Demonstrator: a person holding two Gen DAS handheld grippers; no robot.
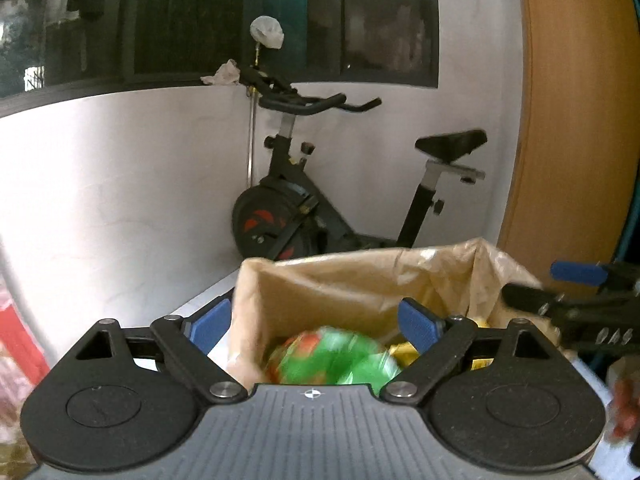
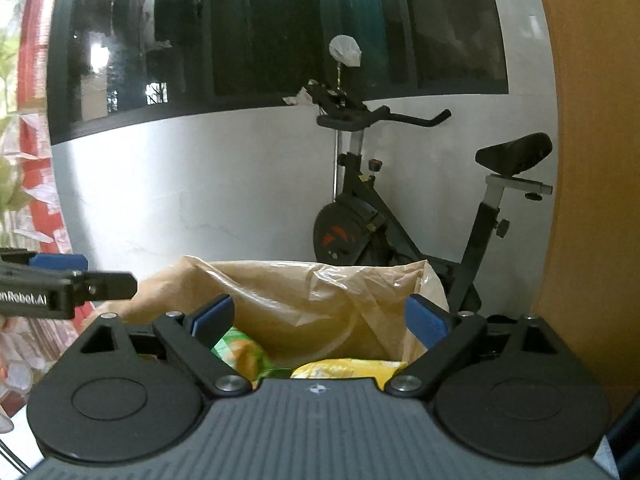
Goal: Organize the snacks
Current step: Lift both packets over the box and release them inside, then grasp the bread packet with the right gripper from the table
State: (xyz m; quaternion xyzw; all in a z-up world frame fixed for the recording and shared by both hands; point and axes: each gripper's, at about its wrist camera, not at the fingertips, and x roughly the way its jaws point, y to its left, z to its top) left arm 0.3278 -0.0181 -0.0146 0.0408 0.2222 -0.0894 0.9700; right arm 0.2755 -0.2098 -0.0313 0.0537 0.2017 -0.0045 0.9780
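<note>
Left wrist view, as I count it: one brown paper bag [image 1: 340, 284] lined with clear plastic, standing open on a white table [image 1: 208, 292]; inside it one green snack packet [image 1: 332, 356] with red print, blurred, and one yellow packet [image 1: 404, 350] just beside it to the right. One exercise bike [image 1: 304, 208] stands against the white wall behind, and one wooden panel [image 1: 576, 120] at right. My left gripper [image 1: 320, 326] has its two blue pads spread wide, one outside the bag's left wall and one over its opening, gripping nothing; the green packet lies below and between them, and I cannot tell whether either pad touches the bag. My right gripper [image 1: 576, 292] enters from the right edge. Right wrist view gives the same count: one bag [image 2: 304, 292], one green packet [image 2: 240, 350], one yellow packet [image 2: 348, 368], one bike [image 2: 400, 216]. My right gripper [image 2: 318, 322] likewise stands wide over the bag's mouth, empty, with my left gripper [image 2: 68, 280] at the left edge.
</note>
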